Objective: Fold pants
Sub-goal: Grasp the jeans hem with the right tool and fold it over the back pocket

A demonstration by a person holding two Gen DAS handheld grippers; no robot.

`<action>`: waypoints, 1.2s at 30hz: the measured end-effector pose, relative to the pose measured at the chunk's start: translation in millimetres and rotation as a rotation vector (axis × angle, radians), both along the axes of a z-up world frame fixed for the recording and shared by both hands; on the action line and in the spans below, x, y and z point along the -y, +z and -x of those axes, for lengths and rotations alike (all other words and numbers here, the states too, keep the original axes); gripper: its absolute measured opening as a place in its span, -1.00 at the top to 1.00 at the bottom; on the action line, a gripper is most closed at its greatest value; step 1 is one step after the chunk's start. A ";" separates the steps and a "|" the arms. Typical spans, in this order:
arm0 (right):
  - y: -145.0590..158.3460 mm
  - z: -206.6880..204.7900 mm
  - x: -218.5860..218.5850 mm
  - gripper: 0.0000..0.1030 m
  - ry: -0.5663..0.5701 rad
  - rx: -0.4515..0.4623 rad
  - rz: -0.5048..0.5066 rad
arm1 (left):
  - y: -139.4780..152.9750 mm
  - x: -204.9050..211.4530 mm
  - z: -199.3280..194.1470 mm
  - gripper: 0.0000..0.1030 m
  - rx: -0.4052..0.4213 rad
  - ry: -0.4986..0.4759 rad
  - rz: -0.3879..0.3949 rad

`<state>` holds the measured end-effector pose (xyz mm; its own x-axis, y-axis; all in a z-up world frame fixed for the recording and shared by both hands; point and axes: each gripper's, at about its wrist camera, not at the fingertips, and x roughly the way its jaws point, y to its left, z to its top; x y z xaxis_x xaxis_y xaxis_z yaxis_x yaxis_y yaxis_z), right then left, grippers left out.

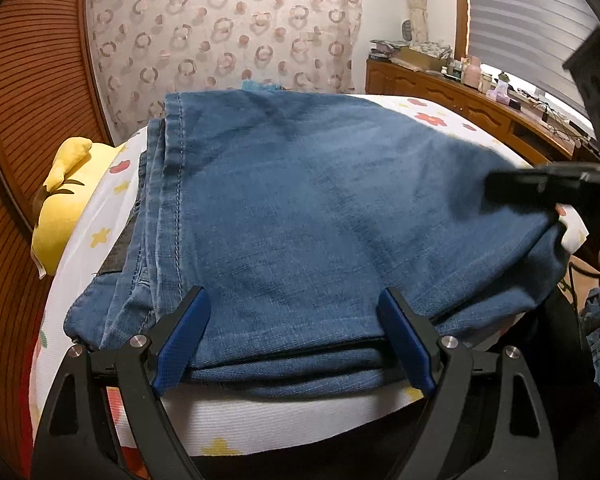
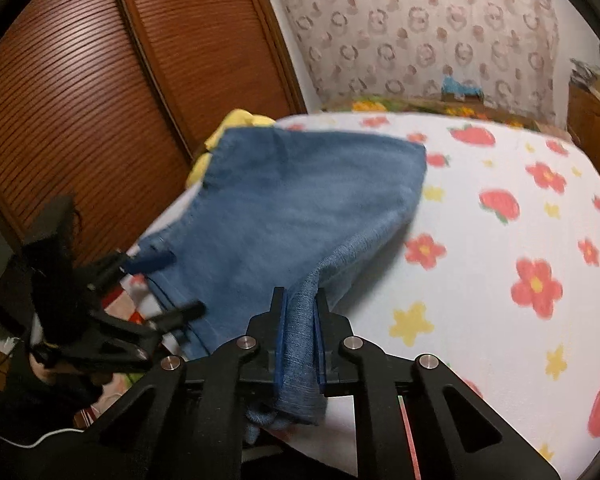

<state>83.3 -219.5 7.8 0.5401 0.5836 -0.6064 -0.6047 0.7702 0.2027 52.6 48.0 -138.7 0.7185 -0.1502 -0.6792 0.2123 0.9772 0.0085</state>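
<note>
Blue denim pants lie folded in a thick stack on the flowered bedsheet. My left gripper is open, its blue-padded fingers straddling the stack's near edge without pressing it. In the right wrist view, my right gripper is shut on a bunched fold at the pants' near right corner, lifting it slightly off the sheet. The left gripper shows at the pants' left edge, jaws apart. The right gripper appears as a blurred black shape at the pants' right side.
A yellow plush toy lies at the bed's left edge beside brown louvred doors. A wooden sideboard with clutter stands at the right under a window. A patterned curtain hangs behind. Bare sheet stretches right of the pants.
</note>
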 end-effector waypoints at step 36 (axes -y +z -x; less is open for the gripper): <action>-36.4 -68.3 -166.7 0.81 0.402 -0.084 0.003 | 55.5 -146.3 42.3 -0.68 0.125 0.329 0.088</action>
